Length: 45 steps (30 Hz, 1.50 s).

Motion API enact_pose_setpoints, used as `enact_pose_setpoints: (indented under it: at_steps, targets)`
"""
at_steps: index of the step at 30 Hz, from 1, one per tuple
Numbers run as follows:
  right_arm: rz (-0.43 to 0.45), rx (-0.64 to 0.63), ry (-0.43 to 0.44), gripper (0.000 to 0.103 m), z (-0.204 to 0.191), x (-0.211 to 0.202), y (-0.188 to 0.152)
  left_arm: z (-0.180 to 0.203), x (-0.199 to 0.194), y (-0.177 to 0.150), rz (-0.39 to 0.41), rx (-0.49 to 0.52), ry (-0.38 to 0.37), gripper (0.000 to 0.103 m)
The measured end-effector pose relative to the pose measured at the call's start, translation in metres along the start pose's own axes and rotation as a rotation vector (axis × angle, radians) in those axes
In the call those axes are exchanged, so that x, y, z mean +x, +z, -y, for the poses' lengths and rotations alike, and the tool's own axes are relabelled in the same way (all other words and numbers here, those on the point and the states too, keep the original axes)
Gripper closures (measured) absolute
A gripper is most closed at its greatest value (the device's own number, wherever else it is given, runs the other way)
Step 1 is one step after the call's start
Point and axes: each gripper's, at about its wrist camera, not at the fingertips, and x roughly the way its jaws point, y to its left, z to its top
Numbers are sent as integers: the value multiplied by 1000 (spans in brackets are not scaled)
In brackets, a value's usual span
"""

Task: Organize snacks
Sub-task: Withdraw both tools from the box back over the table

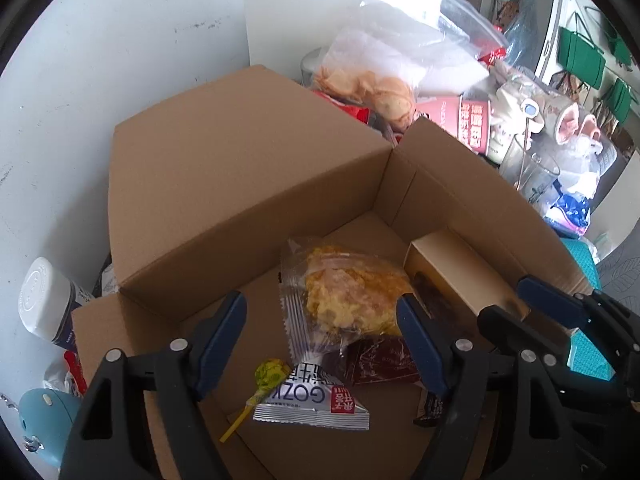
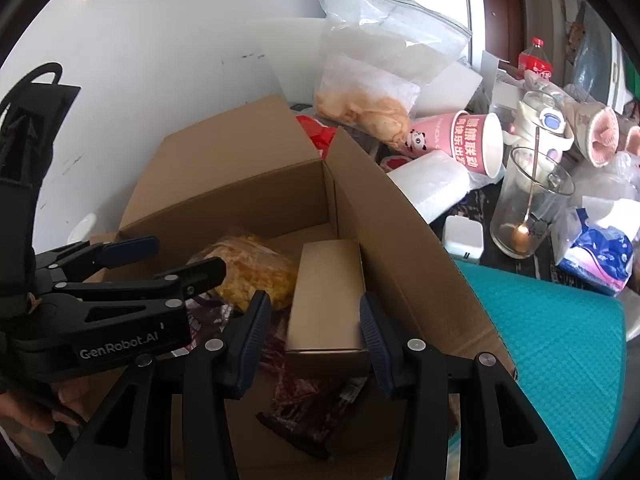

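An open cardboard box [image 1: 248, 184] [image 2: 224, 184] holds the snacks: a clear-wrapped yellow pastry [image 1: 352, 292] [image 2: 252, 268], a silver GOZW packet [image 1: 316, 400], a yellow-green lollipop [image 1: 272, 376], a dark red packet [image 1: 380, 360] [image 2: 308, 400] and a small tan carton [image 1: 460, 272] [image 2: 328, 296]. My left gripper [image 1: 320, 340] is open and empty above the pastry; it also shows at the left of the right wrist view [image 2: 176, 256]. My right gripper [image 2: 316, 336] is open and empty over the tan carton's near end; it also shows in the left wrist view [image 1: 516, 300].
Behind the box lie a clear bag of crackers [image 2: 368, 112], a pink paper cup [image 2: 472, 140], a white roll [image 2: 436, 184], a glass with a spoon [image 2: 528, 208] and a cola bottle [image 2: 534, 60]. A teal mat [image 2: 560, 336] lies right. A white-lidded jar [image 1: 44, 300] stands left.
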Motion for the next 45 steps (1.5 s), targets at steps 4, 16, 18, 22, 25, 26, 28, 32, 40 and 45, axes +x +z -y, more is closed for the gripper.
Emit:
enact_pose_setpoints:
  at_steps: [4, 16, 18, 22, 25, 26, 28, 32, 40, 45]
  targets:
    - [4, 9, -4, 57, 1, -5, 1, -2, 3, -1, -27, -24, -31, 26]
    - [27, 7, -23, 54, 1, -29, -4, 8, -30, -1, 58, 15, -51, 26]
    - [43, 5, -24, 49, 0, -36, -4, 9, -38, -1, 78, 19, -56, 26]
    - [77, -4, -36, 48, -2, -52, -3, 10, -57, -2, 119, 26, -77, 26]
    - [112, -8, -56, 44, -3, -69, -3, 12, -72, -4, 152, 35, -94, 26]
    - [130, -12, -67, 42, -4, -76, -2, 14, -77, -5, 162, 39, -101, 26]
    - [168, -24, -84, 40, -6, -91, -2, 16, -88, -7, 184, 49, -118, 26]
    - [232, -54, -110, 34, -11, -120, -5, 22, -108, -11, 222, 74, -144, 26]
    - [309, -67, -185, 26, -14, -164, -15, 36, -145, -26, 292, 145, -159, 22]
    - [287, -31, -200, 26, -7, -180, -29, 46, -155, -35, 298, 171, -191, 21]
